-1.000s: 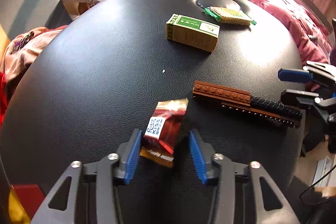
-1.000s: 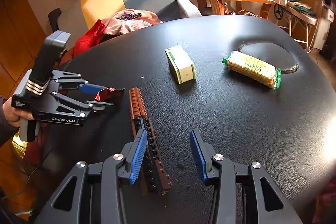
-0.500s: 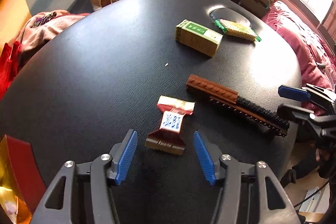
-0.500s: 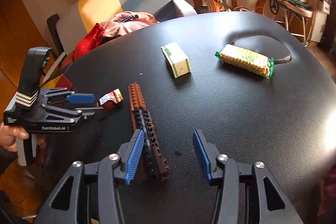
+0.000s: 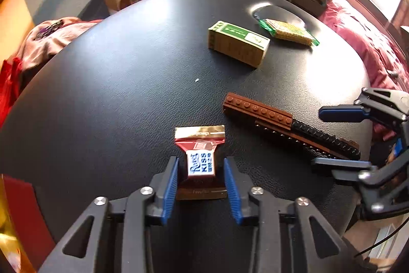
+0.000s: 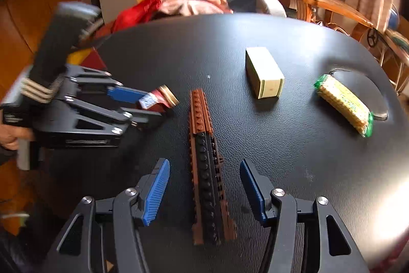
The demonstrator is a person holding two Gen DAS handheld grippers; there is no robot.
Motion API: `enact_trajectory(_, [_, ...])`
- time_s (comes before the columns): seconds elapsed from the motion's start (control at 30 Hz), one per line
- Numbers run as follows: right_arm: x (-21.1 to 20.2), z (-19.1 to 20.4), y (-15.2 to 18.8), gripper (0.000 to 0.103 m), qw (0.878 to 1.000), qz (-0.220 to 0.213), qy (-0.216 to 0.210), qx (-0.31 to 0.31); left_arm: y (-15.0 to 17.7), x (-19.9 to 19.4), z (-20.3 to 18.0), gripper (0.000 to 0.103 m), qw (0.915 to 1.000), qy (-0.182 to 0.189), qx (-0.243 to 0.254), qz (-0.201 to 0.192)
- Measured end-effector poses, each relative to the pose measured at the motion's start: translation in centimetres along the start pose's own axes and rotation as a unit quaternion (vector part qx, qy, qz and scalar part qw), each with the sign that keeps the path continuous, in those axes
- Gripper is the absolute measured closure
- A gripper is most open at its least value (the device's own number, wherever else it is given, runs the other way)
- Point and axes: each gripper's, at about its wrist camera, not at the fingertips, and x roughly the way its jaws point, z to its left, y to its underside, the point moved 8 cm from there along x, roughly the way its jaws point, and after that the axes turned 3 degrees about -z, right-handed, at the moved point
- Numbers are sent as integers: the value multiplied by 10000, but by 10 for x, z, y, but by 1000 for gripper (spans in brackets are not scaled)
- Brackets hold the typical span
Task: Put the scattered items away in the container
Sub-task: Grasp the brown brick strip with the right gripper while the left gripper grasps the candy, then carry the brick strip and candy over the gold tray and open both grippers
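Black leather-grain counter (image 5: pixel 102 99) | left tongs (image 5: pixel 200 179) closing astride red-gold foil candy (image 5: pixel 200 165) | right tongs (image 6: pixel 204 189) opening, astride long brown-black brick bar (image 6: pixel 204 170), axis parallel to fingers

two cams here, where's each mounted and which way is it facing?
Left wrist: on the left tongs, looking steeply down along their fingers, which are closing around a red-and-gold candy packet on the black table; the right tongs show at the right edge.
Right wrist: on the right tongs, aimed down, jaws opening astride a brown-and-black brick strip; the left tongs and a hand show at left.
Shared: candy, brick strip, green box, cracker pack, each other's tongs.
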Motion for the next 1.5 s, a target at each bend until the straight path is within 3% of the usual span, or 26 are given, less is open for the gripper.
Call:
enact_trajectory(0.1, [8, -1, 6, 59, 9995, 168, 253, -100, 6, -3, 1, 72, 9993, -70, -349, -62])
enact_trajectory(0.17, [7, -1, 9, 62, 9993, 126, 356, -54, 12, -6, 1, 74, 9982, -71, -576, -130])
enact_trajectory(0.23, [6, -1, 12, 73, 9990, 103, 423, 46, 20, -12, 0, 78, 9967, -67, -784, -221])
enact_trajectory(0.37, [3, 3, 18, 78, 9982, 46, 558, 228, 39, -22, 3, 78, 9919, 37, -1219, -364])
enact_trajectory(0.6, [-2, 19, 26, 78, 9963, -49, 641, 572, 56, -30, 6, 77, 9865, 67, -1604, -325])
enact_trajectory(1.1, [-8, 68, 36, 79, 9947, -216, 588, 811, 87, -66, -7, 79, 9860, -572, -1363, -767])
enact_trajectory(1.37, [-25, 92, 15, 79, 9953, -475, 385, 755, 95, -113, 12, 78, 9768, -883, -1536, -1204])
enact_trajectory(1.5, [-37, 122, -8, 79, 9960, -682, 61, 566, 105, -145, 39, 78, 9645, -1126, -1849, -1514])
